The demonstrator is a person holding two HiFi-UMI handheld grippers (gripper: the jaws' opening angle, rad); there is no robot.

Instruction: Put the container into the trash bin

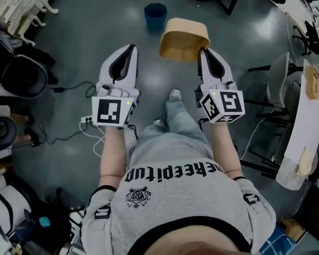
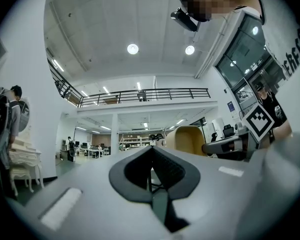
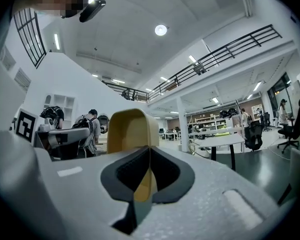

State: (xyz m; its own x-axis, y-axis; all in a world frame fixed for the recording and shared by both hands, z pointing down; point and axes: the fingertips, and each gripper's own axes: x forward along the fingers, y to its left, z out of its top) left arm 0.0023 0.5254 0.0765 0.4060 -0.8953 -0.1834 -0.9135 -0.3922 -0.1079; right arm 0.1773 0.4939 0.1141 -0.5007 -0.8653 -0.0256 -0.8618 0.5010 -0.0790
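Left gripper (image 1: pixel 130 48) closed on nothing; the blue bin (image 1: pixel 156 16) stands far off on the floor, and right of it the tan container (image 1: pixel 183 39) is held up, its wall pinched by the right gripper (image 1: pixel 203 51). A thin grip may slip and the bin looks narrow. Only the head view shows the bin, only the right gripper view the pinch
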